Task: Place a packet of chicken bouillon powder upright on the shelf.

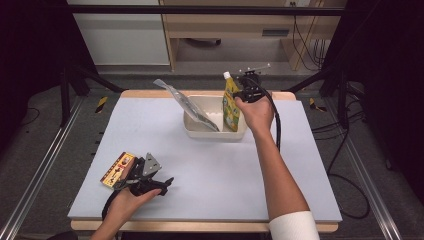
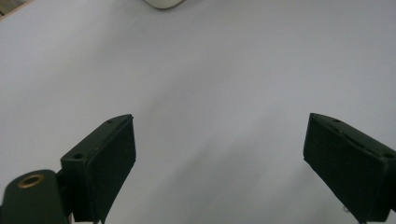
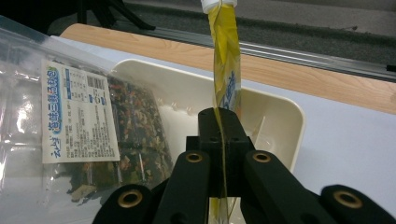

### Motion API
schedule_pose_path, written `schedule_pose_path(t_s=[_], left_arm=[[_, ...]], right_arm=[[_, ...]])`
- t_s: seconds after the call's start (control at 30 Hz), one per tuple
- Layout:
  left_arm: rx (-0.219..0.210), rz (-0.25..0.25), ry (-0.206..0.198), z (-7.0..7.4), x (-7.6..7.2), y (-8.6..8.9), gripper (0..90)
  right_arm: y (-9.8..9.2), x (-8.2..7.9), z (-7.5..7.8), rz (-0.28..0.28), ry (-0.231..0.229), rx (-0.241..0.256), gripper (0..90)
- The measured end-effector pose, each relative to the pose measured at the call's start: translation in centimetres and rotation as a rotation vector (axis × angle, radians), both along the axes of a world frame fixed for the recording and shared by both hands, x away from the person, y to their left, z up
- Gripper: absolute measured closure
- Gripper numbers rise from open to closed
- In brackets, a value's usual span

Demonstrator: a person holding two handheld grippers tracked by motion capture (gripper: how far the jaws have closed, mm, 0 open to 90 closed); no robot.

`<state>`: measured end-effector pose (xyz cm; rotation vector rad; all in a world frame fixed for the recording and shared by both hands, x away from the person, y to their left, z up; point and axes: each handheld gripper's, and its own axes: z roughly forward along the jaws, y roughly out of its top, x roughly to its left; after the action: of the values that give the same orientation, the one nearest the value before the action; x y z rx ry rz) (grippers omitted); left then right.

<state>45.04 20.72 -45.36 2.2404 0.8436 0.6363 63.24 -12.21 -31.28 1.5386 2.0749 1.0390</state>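
The yellow pouch (image 1: pixel 230 102) with a white cap stands upright in the right end of the cream tub (image 1: pixel 239 134), which sits toward twelve o'clock on the worktop (image 1: pixel 210 175). It is a thin, flat foil pack with printed sides. The right tongs (image 1: pixel 245 90) are pressed together on its edge, pinching it just below the middle; the right gripper view shows the jaws closed with the pouch rising between them. Leaning out of the tub's left end is a clear plastic bag (image 1: pixel 187 104) of dark dried pieces with a white label. The tub is a shallow, rounded rectangular plastic dish. At seven o'clock the left tongs (image 1: pixel 162 184) hover, spread wide and holding nothing, just beside a flat yellow-and-red packet (image 1: pixel 116 169).
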Motion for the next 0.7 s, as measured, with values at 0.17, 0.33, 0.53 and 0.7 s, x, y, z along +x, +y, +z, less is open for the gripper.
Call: schedule_pose_path(t_s=[0.17, 0.33, 0.53, 0.7], left_arm=[[-0.001, 0.002, 0.002, 0.0, 0.0, 0.0, 9.1], [-0.001, 0.003, 0.001, 0.0, 0.0, 0.0, 9.0], [0.012, 0.0, 0.0, 0.0, 0.0, 0.1, 8.9], [0.018, 0.001, -0.003, 0.0, 0.0, 0.0, 8.7]], right_arm=[[-0.2, -0.2, -0.2, 0.015, -0.021, -0.009, 86.0], [-0.1, -0.5, -0.8, 0.022, -0.042, -0.009, 72.9], [0.0, -1.8, -0.8, 0.047, -0.142, 0.001, 60.3], [0.0, -3.1, -0.5, 0.081, -0.216, 0.01, 54.7]])
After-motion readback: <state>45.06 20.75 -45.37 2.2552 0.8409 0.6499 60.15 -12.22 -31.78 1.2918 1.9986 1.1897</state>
